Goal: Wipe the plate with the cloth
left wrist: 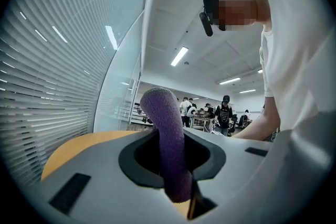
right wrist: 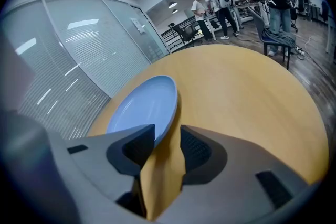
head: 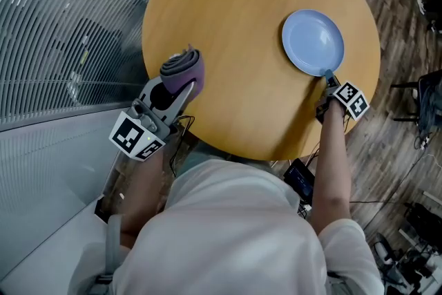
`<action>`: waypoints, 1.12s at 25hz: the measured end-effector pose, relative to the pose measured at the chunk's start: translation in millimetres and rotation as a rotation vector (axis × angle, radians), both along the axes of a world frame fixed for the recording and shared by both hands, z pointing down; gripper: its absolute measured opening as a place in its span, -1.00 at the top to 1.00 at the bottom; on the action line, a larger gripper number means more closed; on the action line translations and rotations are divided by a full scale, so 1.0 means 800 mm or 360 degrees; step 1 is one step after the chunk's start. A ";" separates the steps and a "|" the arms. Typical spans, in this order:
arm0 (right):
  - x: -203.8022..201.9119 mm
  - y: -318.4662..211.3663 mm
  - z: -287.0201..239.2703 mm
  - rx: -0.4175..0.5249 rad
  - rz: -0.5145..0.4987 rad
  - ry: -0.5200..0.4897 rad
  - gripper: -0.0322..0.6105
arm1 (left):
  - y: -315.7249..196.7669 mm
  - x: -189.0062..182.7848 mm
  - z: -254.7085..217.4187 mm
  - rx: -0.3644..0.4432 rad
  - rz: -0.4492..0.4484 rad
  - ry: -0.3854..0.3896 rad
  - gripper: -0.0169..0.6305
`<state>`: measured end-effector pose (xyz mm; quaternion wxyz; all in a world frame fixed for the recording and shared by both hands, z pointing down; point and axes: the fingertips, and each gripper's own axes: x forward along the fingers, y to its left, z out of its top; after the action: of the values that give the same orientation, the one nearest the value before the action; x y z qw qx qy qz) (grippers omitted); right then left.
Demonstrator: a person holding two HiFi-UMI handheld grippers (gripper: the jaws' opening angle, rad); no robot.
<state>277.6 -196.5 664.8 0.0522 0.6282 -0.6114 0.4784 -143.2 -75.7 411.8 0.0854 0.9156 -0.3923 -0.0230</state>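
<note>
The table (head: 242, 45) lies bare between my left gripper (head: 181, 83), clamped on the cloth (head: 181, 64) at the left edge, and the plate (head: 312, 41) far right, so that stretch is open to cross. The plate's near rim sits right at the tips of my right gripper's (head: 330, 77) parted jaws, blocking the way ahead. The slatted glass wall (head: 62, 31) stands close on the left, cramping that side.

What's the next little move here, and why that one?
Probably the left hand-held gripper should carry its purple cloth across the table to the blue plate: the cloth is clamped but far from the plate, while the right hand-held gripper sits open at its rim.
</note>
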 end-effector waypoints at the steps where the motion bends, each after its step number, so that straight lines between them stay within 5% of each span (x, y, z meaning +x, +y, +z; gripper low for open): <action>1: -0.001 0.006 -0.003 0.0005 0.0002 -0.0014 0.46 | 0.000 0.000 -0.001 0.0003 0.0006 0.0001 0.71; 11: -0.023 0.025 -0.064 0.0201 -0.0076 -0.0143 0.47 | -0.009 0.008 -0.005 0.0045 0.0082 0.0014 0.71; 18: -0.072 0.029 -0.154 0.0468 -0.0274 -0.0244 0.76 | -0.002 0.020 -0.026 0.0079 0.0119 0.0009 0.71; 25: -0.121 0.035 -0.247 0.0791 -0.0354 -0.0552 0.83 | 0.002 0.029 -0.031 0.0121 0.0141 0.0024 0.71; 28: -0.140 0.041 -0.286 0.0915 -0.0430 -0.0568 0.83 | 0.001 0.028 -0.034 0.0138 0.0130 0.0032 0.71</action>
<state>165.5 -163.7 436.3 -0.1712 0.4374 -0.7979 0.3779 -120.5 -75.0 384.5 0.0503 0.9334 -0.3524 -0.0456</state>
